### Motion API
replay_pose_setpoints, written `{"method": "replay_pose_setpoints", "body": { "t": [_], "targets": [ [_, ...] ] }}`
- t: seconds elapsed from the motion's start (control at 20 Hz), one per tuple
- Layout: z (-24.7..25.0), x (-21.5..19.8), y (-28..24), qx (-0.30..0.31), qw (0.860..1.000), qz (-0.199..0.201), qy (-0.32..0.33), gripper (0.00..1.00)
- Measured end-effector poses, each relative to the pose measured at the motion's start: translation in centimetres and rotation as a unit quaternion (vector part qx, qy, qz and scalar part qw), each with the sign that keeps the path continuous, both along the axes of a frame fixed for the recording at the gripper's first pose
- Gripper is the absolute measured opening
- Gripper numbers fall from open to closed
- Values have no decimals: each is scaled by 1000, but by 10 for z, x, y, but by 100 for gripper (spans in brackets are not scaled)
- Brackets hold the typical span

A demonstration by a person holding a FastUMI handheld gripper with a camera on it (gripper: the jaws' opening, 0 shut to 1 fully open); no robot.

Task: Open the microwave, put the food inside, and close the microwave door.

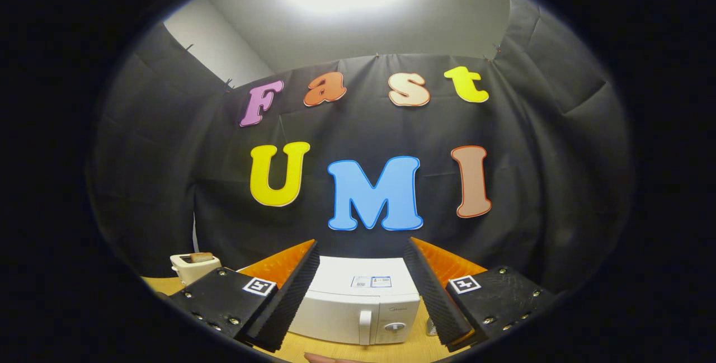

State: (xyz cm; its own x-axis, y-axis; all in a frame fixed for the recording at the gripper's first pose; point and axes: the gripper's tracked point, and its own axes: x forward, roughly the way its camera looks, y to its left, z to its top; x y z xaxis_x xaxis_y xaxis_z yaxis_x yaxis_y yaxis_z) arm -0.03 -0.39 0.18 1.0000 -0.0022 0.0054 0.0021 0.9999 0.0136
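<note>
A white microwave point(358, 301) stands on the wooden table point(347, 352) with its door shut and a vertical white handle point(364, 326) beside the control knob. It lies ahead of my gripper point(361, 254) and shows in the gap between the two fingers. The fingers point(291, 296) are black with orange backs, spread wide apart, and hold nothing. At the near table edge, just below the microwave, a thin pinkish sliver point(330, 358) peeks in; I cannot tell what it is.
A small white toaster point(193, 267) with a slice of bread sticking out of its slot stands on the table to the left of the microwave, beyond the left finger. A small metal object point(430, 326) sits to the right of the microwave.
</note>
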Motion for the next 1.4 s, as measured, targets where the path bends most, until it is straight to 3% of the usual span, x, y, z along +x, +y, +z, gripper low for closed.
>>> {"method": "replay_pose_setpoints", "body": {
  "t": [0.55, 0.95, 1.2, 1.4],
  "targets": [
    [-9, -13, -2, -10, 1000, -11, 15, 97],
    [-108, -75, -11, -16, 997, 4, 73, 97],
    [-161, -111, -3, -27, 994, 82, 74, 97],
    [-207, -149, 9, -48, 969, 206, 124, 97]
  ]
}}
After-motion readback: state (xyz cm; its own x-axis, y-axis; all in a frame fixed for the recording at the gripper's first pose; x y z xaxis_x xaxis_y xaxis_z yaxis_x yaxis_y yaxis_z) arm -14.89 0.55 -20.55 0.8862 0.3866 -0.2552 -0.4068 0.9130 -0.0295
